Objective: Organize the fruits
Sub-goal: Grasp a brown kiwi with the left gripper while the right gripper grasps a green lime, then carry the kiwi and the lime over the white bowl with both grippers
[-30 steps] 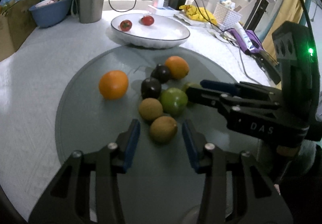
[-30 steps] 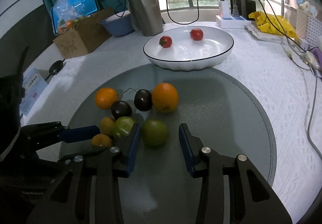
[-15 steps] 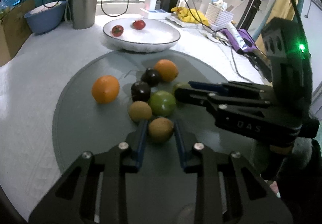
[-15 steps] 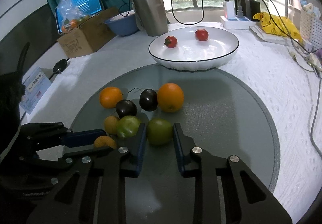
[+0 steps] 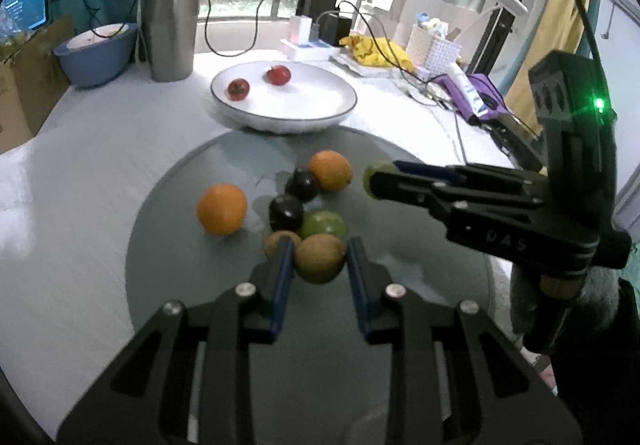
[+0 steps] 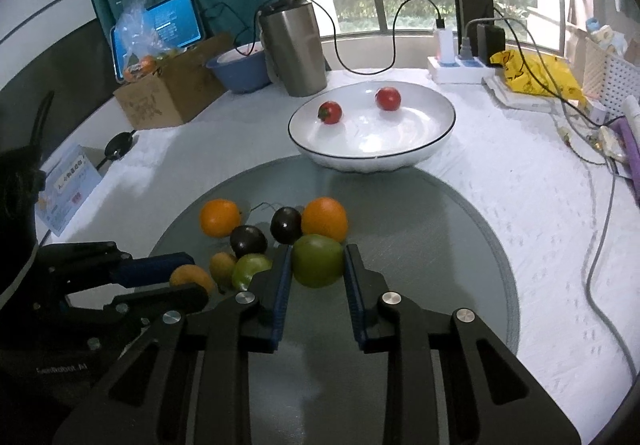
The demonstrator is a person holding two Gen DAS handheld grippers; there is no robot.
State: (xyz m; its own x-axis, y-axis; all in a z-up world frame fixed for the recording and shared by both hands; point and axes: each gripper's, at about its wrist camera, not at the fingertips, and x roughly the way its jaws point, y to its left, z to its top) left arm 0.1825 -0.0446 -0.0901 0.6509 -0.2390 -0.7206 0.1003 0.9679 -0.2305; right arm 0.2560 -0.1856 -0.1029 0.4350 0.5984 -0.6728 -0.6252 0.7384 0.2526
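My left gripper (image 5: 318,259) is shut on a brown kiwi (image 5: 320,258) and holds it above the grey round mat (image 5: 168,245). My right gripper (image 6: 316,261) is shut on a green apple (image 6: 317,260), lifted slightly; it also shows in the left wrist view (image 5: 376,171). On the mat lie two oranges (image 5: 222,208) (image 5: 330,170), two dark plums (image 5: 285,211) (image 5: 302,185), a second green apple (image 5: 326,223) and another kiwi (image 5: 276,241). A white bowl (image 6: 420,149) behind the mat holds two red tomatoes (image 6: 330,112) (image 6: 387,98).
A steel kettle (image 6: 294,49), a blue bowl (image 6: 236,71) and a cardboard box (image 6: 168,93) stand at the back left. A power strip (image 6: 456,69), yellow bag (image 6: 536,77), white basket (image 6: 608,69) and cables (image 6: 600,245) lie to the right.
Both grippers closed on their fruits, the left on the kiwi and the right on the green apple, and lifted them off the mat.
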